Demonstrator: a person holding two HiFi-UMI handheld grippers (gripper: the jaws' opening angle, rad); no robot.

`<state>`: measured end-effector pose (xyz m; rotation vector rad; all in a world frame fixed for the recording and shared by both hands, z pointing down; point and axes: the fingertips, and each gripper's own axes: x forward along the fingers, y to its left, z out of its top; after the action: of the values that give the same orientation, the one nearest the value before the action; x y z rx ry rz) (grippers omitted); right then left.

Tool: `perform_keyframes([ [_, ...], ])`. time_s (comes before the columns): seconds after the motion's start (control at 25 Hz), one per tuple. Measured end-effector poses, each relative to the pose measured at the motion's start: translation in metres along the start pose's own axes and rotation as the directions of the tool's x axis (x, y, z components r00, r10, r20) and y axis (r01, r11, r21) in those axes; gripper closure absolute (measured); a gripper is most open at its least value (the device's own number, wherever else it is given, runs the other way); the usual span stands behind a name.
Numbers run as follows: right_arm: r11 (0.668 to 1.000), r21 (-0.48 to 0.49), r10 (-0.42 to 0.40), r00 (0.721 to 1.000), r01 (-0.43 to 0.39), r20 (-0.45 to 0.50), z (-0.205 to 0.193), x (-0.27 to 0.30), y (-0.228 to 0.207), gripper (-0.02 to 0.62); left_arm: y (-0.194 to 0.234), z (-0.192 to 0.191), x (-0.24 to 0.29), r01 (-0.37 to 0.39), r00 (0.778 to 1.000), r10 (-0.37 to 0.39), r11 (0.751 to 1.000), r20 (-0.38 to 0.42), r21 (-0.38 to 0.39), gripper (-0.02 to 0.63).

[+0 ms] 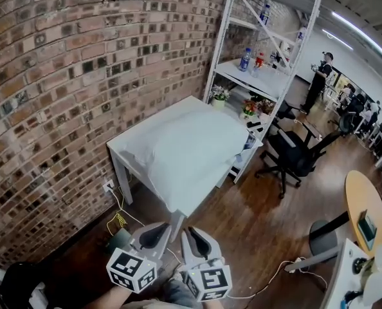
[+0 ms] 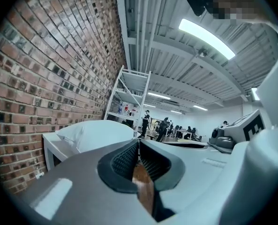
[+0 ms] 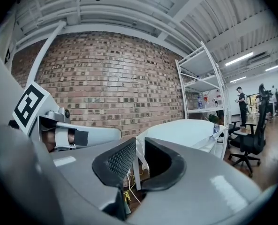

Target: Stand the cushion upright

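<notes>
The cushion (image 1: 184, 150) is white and plump. It lies flat on its broad face and covers most of the small white tabletop (image 1: 118, 149), which stands against the brick wall (image 1: 62, 76). No edge is raised and nothing props it, so the task looks not yet begun: the whole job of lifting it and setting it on edge is left to do.

Beyond the table, a white metal shelf rack (image 1: 262, 44) carries bottles (image 1: 244, 60), and a black office chair (image 1: 294, 153) sits on the wooden floor (image 1: 242, 230) to the right. Yellow and white cables (image 1: 117, 221) trail on the floor by the table's near leg.

Both grippers are held side by side low in the head view, well apart from the table and touching nothing. The left gripper (image 1: 157, 235) has its ribbed fingers (image 2: 125, 161) pressed together with nothing between them. The right gripper (image 1: 199, 240) has its fingers (image 3: 120, 163) a narrow gap apart, and only the table leg and floor show through that gap, so it is empty too.

Both gripper views look roughly level towards the cushion across the room. My judgement is that the approach comes first. Then the fingers must open wider to take a corner or edge before the cushion can be tipped up, perhaps leaning on the wall.
</notes>
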<state>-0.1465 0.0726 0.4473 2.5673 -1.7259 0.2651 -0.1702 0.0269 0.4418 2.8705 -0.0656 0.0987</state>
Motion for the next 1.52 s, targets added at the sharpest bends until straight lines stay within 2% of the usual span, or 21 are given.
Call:
perform_keyframes([
  [0.24,1.000,0.011,0.008,1.000,-0.008,0.006,0.025,0.051,-0.047,0.532,0.024,0.023,0.065,-0.016,1.000,0.016,0.999,0.001,0.036,0.606],
  [0.44,1.000,0.015,0.027,0.997,-0.028,0.066,0.044,0.088,-0.092,0.532,0.032,0.042,0.126,-0.012,1.000,0.012,0.999,-0.004,0.047,0.606],
  [0.6,0.999,0.035,0.035,0.998,-0.037,0.055,0.057,0.112,-0.124,0.526,0.039,0.049,0.166,-0.023,1.000,0.024,0.997,-0.017,0.070,0.606],
  [0.8,0.996,0.061,0.066,0.993,-0.072,0.099,0.065,0.134,-0.159,0.522,0.045,0.057,0.208,0.005,0.998,-0.004,1.000,-0.061,0.012,0.606],
  [1.12,0.988,0.099,0.110,0.990,-0.118,0.087,0.066,0.172,-0.177,0.508,0.077,0.065,0.233,0.011,0.992,-0.010,1.000,-0.125,0.003,0.606],
  [1.28,0.989,0.095,0.104,0.993,-0.110,0.064,0.064,0.194,-0.182,0.505,0.096,0.069,0.246,0.019,0.989,-0.011,0.998,-0.149,0.053,0.606],
  [1.52,0.993,0.084,0.076,0.995,-0.081,0.058,0.073,0.239,-0.190,0.502,0.128,0.086,0.281,0.073,0.987,-0.062,0.995,-0.146,0.070,0.606],
])
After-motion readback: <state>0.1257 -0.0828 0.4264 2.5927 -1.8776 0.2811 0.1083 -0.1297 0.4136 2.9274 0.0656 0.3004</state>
